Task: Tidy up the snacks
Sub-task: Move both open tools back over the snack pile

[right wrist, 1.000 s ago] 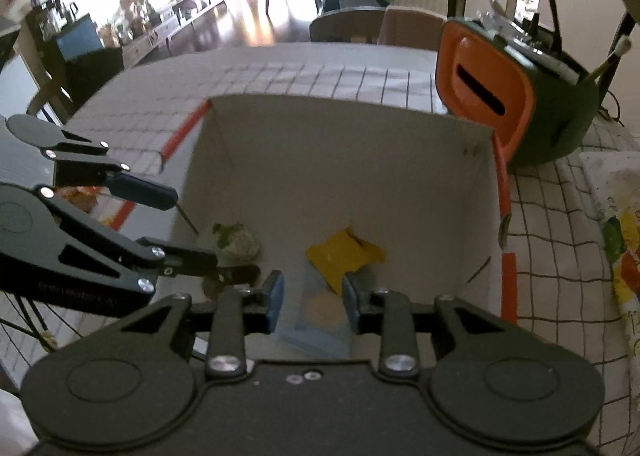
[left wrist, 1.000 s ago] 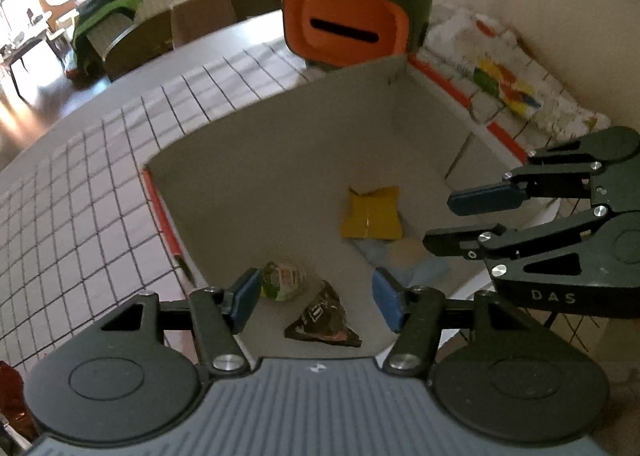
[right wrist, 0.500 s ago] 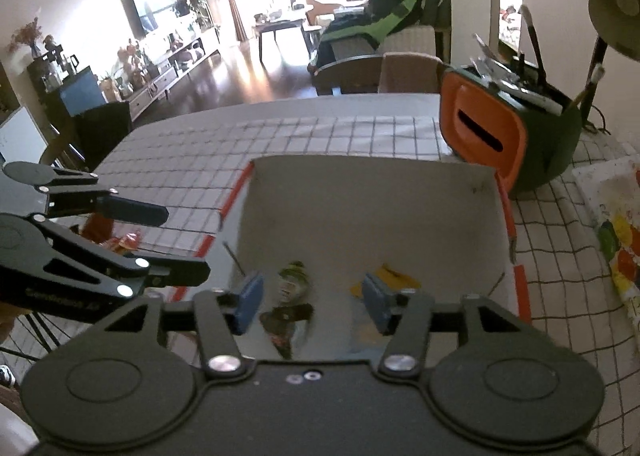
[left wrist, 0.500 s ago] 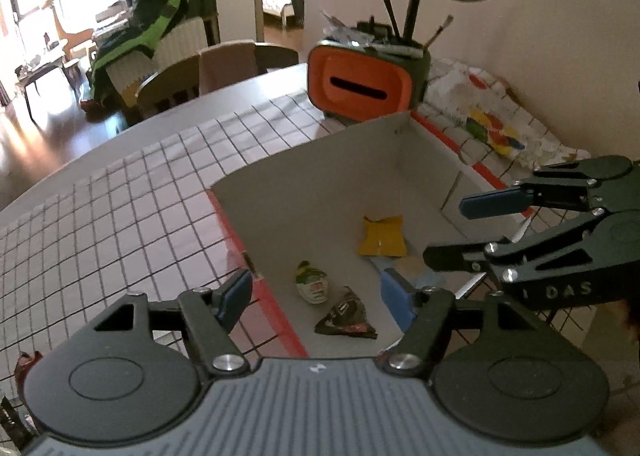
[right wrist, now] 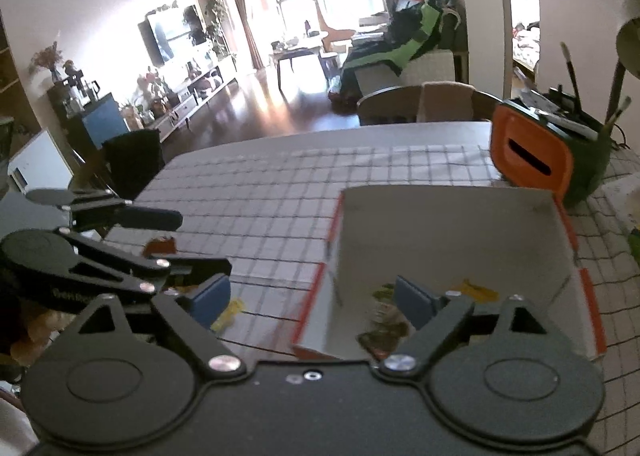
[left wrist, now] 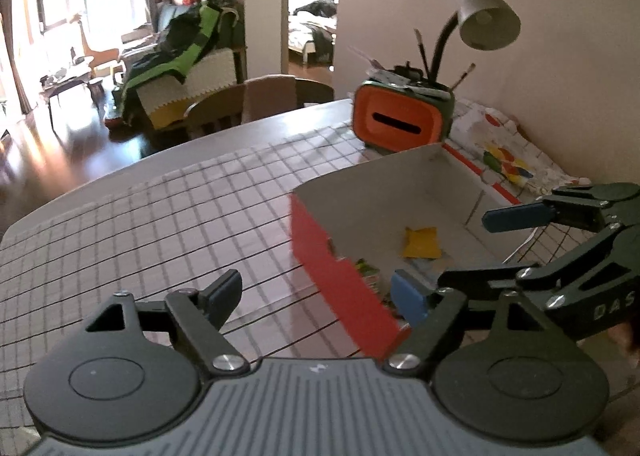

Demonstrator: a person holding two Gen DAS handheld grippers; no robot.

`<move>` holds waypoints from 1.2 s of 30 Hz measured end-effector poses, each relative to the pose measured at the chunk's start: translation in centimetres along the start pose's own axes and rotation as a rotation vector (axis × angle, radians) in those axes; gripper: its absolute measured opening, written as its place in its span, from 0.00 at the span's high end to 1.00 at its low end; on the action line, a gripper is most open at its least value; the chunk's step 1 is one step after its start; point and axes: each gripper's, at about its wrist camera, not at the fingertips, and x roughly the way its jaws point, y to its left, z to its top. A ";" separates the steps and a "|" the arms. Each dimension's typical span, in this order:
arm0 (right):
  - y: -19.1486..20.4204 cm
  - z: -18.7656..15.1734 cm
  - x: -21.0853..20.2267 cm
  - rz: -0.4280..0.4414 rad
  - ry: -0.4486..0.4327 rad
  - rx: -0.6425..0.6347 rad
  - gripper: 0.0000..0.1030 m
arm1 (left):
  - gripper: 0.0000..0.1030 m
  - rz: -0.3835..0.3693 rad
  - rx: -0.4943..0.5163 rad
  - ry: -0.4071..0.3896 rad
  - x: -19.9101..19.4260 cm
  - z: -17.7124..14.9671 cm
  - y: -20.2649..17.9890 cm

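The tabletop (left wrist: 168, 216), covered by a white cloth with a dark grid, fills the middle of both views. On it, at centre right of the left wrist view, stands an open cardboard box (left wrist: 384, 192) with pale inner walls and red-orange outer edges; in the right wrist view the same box (right wrist: 448, 224) sits at lower right. Behind it, toward the upper right, is an orange-fronted green organizer (left wrist: 400, 124) holding brushes, with a grey desk lamp (left wrist: 486, 18) above it.

The left hand-held gripper (left wrist: 320, 296) fills the bottom of its view, blue pads wide apart and holding nothing, straddling the box's near corner. The right hand-held gripper (right wrist: 308, 300) is likewise spread wide and empty over the box's left wall.

Inside the box lie the snacks: a yellow packet (left wrist: 422, 242) on the floor at centre right, a green-and-white wrapped snack (left wrist: 370, 276) near the red wall, and a dark wrapper (right wrist: 384, 334), blurred. On the cloth left of the box lies a small yellow snack (right wrist: 230, 312), and a red-brown packet (right wrist: 160, 245) shows behind the left tool's fingers.
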 end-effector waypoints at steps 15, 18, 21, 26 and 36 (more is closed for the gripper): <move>8.6 -0.9 3.4 0.012 -0.002 -0.048 0.00 | 0.09 0.084 -0.082 -0.044 -5.6 -5.8 9.5; 10.4 -1.3 4.3 0.029 0.017 -0.061 0.00 | 0.09 0.105 -0.117 -0.028 -6.0 -7.1 11.8; 12.2 -1.9 5.0 0.042 0.030 -0.078 0.00 | 0.09 0.133 -0.146 -0.010 -6.4 -8.6 14.3; 14.9 -2.7 7.1 0.055 0.068 -0.114 0.00 | 0.09 0.211 -0.154 0.030 -6.7 -11.2 17.6; 20.5 -3.7 12.1 0.086 0.181 -0.240 0.01 | 0.09 0.273 -0.157 0.141 -5.3 -15.3 22.4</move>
